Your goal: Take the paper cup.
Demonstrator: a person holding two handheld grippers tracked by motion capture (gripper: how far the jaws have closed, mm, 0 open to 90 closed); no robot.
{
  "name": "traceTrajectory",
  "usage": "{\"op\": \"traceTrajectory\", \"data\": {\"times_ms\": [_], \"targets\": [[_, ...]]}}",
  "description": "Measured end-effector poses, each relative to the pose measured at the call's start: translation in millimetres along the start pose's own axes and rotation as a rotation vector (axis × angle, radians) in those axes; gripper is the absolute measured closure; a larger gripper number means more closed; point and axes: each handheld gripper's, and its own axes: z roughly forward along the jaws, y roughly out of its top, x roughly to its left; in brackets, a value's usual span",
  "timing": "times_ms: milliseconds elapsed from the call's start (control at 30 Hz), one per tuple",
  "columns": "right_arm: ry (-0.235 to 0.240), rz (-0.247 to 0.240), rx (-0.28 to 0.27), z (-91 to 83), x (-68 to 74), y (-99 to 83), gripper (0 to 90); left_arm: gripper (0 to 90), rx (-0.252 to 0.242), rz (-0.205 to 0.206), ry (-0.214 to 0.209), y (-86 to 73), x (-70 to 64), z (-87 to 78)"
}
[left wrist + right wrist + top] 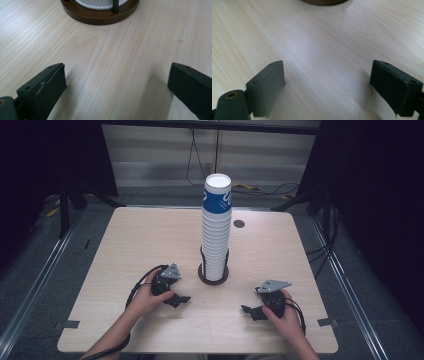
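Cup stack (pixel 216 227) upright in round holder (pixel 213 275), table (pixel 125 245) centre. Left gripper (pixel 181 299) and right gripper (pixel 248 310) low on either side, jaws wide, empty. Judged: pre-approach; next, lift toward top cup.

Both grippers blk: left gripper (pixel 184 299) & right gripper (pixel 246 309) w/ grey 3-cornered top plates, blk cables, screw-holed jaws.

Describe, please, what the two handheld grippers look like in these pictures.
Both are black. The left gripper and right gripper each carry a grey three-cornered plate on top and trail a black cable. Their flat, blocky jaws have small screw holes. The person's forearms appear bare, with no sleeves visible.
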Motion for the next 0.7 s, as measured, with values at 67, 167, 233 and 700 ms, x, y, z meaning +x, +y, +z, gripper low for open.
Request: {"op": "traceTrajectory", "data": {"times_ms": [67,167,233,700], "targets": [[0.001,0.0,0.0,0.0,0.0,0.0,11.6,1.4,-0.001,-0.001,-0.002,0.0,0.0,0.1],[0.001,0.001,0.0,0.0,0.1,0.0,11.6,1.4,0.001,0.0,-0.002,0.0,0.0,0.0],[0.0,0.0,0.0,0.0,0.0,0.0,11.7,1.4,-0.002,-0.001,0.0,0.0,-0.1,0.1],[0.0,0.002,-0.001,0.0,0.2,0.0,11.7,3.1,-0.003,-0.004,0.007,-0.8,0.8,-1.4]]}}
